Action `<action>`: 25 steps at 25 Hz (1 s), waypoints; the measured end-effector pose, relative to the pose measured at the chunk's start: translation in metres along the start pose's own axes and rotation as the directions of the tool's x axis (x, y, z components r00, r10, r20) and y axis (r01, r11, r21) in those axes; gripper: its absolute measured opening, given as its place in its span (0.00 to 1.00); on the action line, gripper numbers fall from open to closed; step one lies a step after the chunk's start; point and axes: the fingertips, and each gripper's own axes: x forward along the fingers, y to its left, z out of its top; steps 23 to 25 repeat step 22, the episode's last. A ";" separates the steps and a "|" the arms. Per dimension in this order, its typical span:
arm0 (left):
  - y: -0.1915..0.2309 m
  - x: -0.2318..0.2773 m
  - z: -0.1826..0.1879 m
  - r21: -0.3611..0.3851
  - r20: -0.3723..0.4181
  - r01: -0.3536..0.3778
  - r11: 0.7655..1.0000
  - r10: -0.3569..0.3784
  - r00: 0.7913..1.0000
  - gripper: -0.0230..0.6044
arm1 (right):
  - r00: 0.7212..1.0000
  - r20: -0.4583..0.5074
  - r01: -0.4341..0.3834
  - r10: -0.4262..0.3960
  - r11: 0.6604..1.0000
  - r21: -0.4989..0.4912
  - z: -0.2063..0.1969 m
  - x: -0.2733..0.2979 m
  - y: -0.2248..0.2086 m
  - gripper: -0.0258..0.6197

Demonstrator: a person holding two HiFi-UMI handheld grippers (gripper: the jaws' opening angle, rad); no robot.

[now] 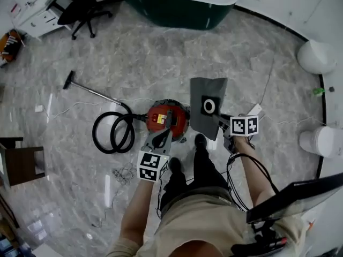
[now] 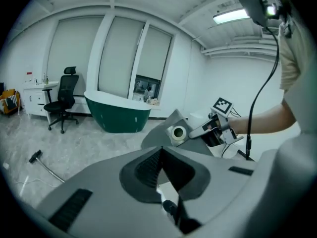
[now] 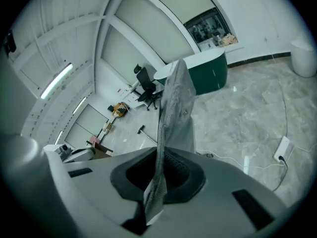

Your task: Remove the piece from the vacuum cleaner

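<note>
Over floor [image 1: 161, 52], bag [image 1: 207, 90] in right claw [image 1: 216, 119]

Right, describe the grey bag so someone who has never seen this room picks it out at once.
Start at the red vacuum cleaner in the middle of the marble floor. Just to its right, held off the floor in the jaws of the right gripper, is the grey bag. It is the only flat grey sheet, marked by a black square with a white ring.
</note>
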 end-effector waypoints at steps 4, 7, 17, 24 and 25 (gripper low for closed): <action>-0.036 -0.043 0.021 0.056 0.080 0.057 0.997 -0.062 0.995 0.04 | 0.998 0.052 -0.012 0.018 0.995 -0.103 0.003 -0.037 0.047 0.07; -0.064 -0.070 0.017 0.089 0.103 0.094 0.992 -0.103 0.989 0.04 | 0.995 0.098 -0.003 0.017 0.990 -0.138 -0.007 -0.071 0.072 0.07; -0.116 -0.112 0.001 0.139 0.079 0.196 0.971 -0.208 0.975 0.04 | 0.984 0.178 0.025 -0.023 1.000 -0.010 -0.085 -0.141 0.085 0.07; -0.151 -0.110 0.016 0.226 0.071 0.225 0.948 -0.246 0.967 0.04 | 0.978 0.198 0.051 -0.064 0.996 0.071 -0.128 -0.176 0.060 0.07; -0.151 -0.110 0.016 0.226 0.071 0.225 0.948 -0.246 0.967 0.04 | 0.978 0.198 0.051 -0.064 0.996 0.071 -0.128 -0.176 0.060 0.07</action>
